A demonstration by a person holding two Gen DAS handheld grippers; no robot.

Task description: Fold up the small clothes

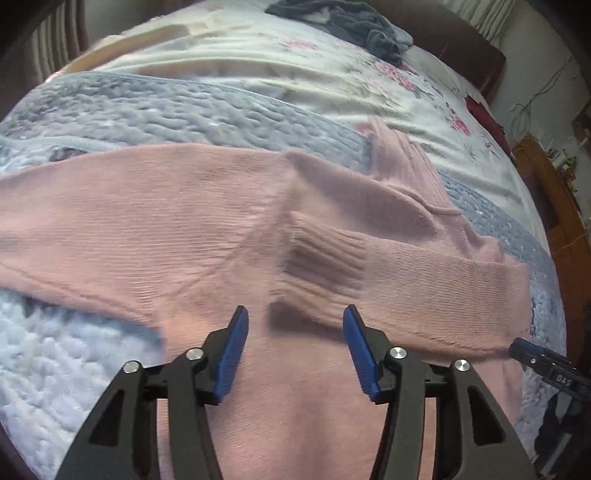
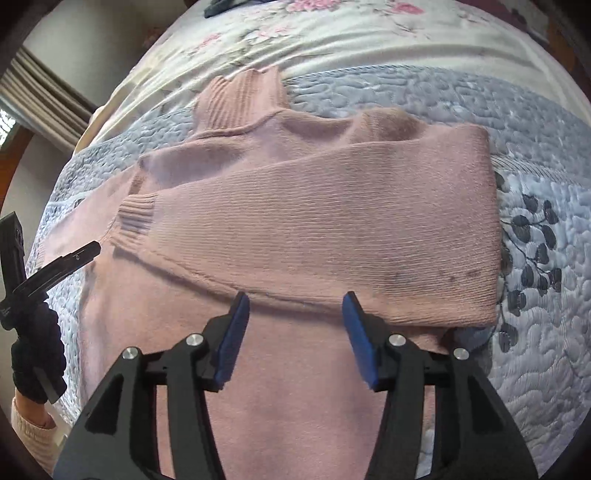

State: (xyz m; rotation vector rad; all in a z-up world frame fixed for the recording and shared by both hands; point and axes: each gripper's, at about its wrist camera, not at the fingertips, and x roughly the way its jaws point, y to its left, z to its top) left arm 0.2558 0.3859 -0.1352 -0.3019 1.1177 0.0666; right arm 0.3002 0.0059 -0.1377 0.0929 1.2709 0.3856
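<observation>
A pink knitted turtleneck sweater (image 1: 192,221) lies flat on the bed. Its right sleeve (image 2: 314,229) is folded across the chest, and the ribbed cuff (image 1: 325,258) ends near the middle. The ribbed collar (image 2: 240,99) points toward the far side of the bed. My left gripper (image 1: 295,325) hovers open just short of the cuff, with nothing between its blue pads. Over the sweater's body, below the folded sleeve, my right gripper (image 2: 295,310) also stands open and empty. The left gripper's tip (image 2: 74,254) shows at the left of the right wrist view.
A grey-blue quilted cover (image 2: 535,332) lies under the sweater, with a floral white sheet (image 1: 332,74) beyond it. A dark grey heap of clothes (image 1: 354,26) sits near the brown headboard (image 1: 461,48). A wooden bedside unit (image 1: 554,199) stands at the right.
</observation>
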